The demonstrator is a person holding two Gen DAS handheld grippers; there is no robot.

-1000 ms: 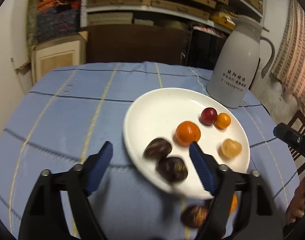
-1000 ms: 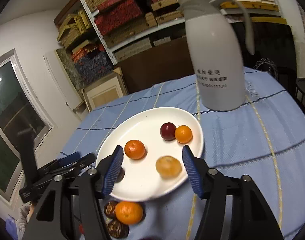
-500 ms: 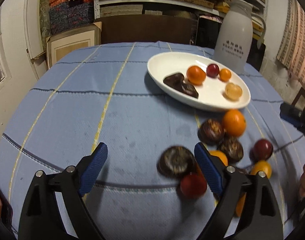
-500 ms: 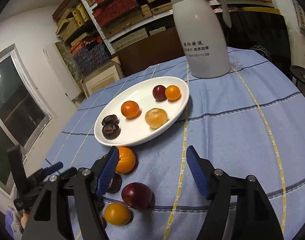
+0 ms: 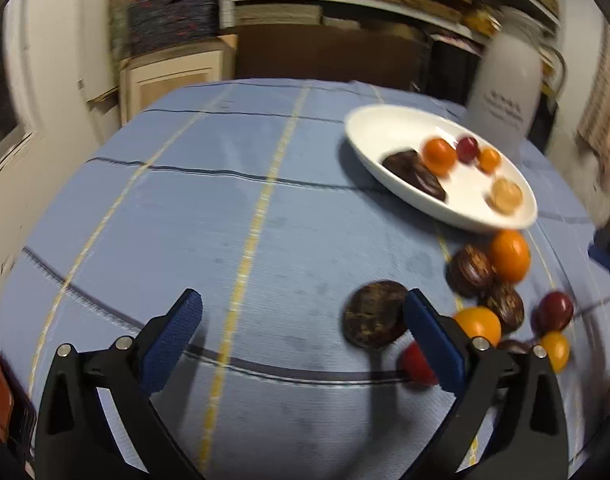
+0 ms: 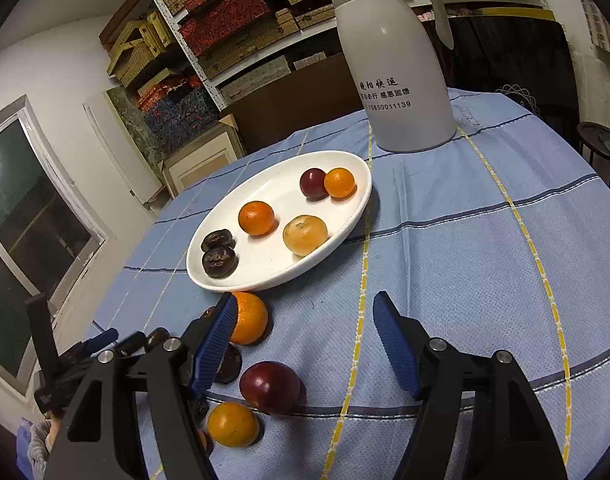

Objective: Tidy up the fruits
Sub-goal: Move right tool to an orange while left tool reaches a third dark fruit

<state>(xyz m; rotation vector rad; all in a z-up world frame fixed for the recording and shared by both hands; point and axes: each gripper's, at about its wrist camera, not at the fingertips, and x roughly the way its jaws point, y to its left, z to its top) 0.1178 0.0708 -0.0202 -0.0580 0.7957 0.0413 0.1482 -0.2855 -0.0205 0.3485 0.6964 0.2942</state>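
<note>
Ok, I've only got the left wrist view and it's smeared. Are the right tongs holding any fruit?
Observer: No. The right tongs are open, and their jaws have just been opening. Only bare tablecloth shows between them.
Operator: What's nearest them?
Observer: A dark red plum lies on the cloth just below the tips, toward the left finger. It touches neither pad.
Operator: That dark smear on the plate, is it one fruit or two?
Observer: Two wrinkled dark fruits. They sit side by side, touching, near the plate's left end.
</note>
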